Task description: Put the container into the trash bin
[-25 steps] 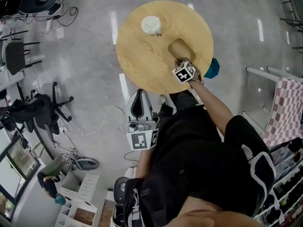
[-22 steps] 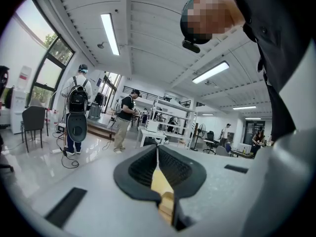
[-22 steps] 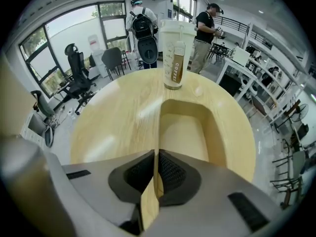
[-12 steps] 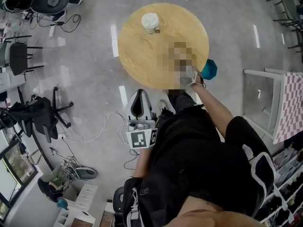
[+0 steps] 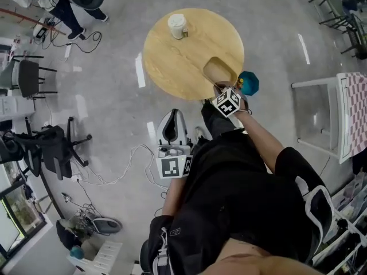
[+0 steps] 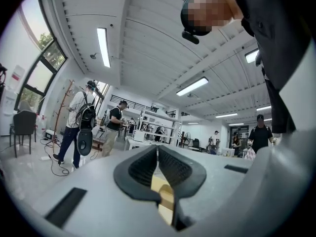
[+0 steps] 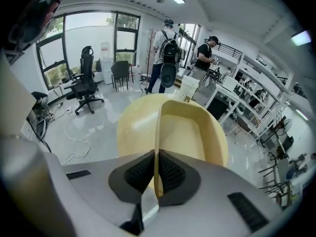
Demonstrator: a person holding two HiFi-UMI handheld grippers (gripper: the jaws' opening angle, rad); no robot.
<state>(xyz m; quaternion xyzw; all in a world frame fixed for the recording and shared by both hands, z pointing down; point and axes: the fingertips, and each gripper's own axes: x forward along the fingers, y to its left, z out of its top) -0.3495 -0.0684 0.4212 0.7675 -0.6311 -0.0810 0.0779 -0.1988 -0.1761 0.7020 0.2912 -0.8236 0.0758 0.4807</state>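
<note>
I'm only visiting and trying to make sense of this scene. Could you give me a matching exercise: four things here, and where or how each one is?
Things:
1. container
2. white cup
3. teal bin
4. left gripper

States:
A. on the floor beside the round table
B. upright on the table top
C. its wall pinched by the right gripper
D. shut, holding nothing

Pairs: 1-C, 2-B, 3-A, 4-D
</note>
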